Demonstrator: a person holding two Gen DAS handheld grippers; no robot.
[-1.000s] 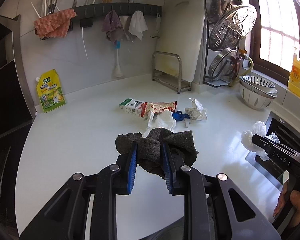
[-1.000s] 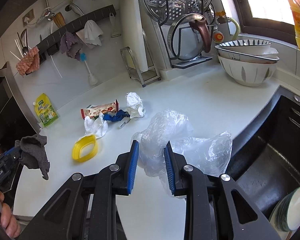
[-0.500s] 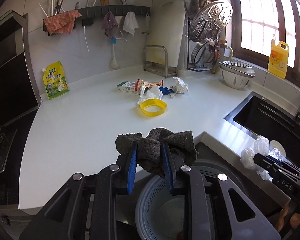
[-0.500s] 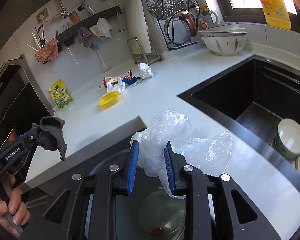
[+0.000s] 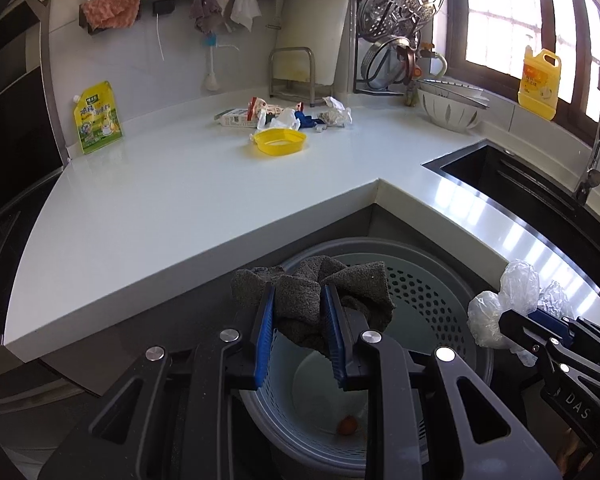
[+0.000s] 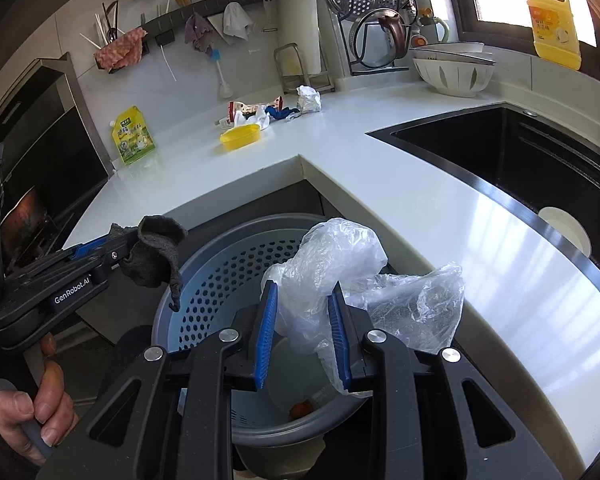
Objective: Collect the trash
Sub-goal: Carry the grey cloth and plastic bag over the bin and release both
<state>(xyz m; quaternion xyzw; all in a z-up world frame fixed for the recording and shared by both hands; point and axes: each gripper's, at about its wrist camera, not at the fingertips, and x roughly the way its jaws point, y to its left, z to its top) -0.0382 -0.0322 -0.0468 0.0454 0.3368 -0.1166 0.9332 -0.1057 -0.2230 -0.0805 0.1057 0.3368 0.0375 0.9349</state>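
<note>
My left gripper (image 5: 298, 300) is shut on a dark grey rag (image 5: 300, 300) and holds it over the grey trash bin with a perforated blue liner (image 5: 440, 304). My right gripper (image 6: 302, 300) is shut on a clear plastic bag (image 6: 340, 256) above the same bin (image 6: 220, 276). The left gripper with the rag (image 6: 156, 248) shows at the left of the right wrist view. The right gripper with the bag (image 5: 504, 300) shows at the right of the left wrist view. A small orange scrap (image 5: 347, 425) lies in the bin's bottom.
More trash lies on the white counter (image 5: 180, 200): a yellow lid (image 5: 278, 142), a carton (image 5: 236, 118), white and blue wrappers (image 5: 288, 120), crumpled foil (image 5: 334, 116). A black sink (image 6: 540, 160) is at the right, bowls (image 6: 452, 68) and a dish rack behind.
Both grippers have pulled back from the counter and down, and now hang over the trash bin, each holding the same item.
</note>
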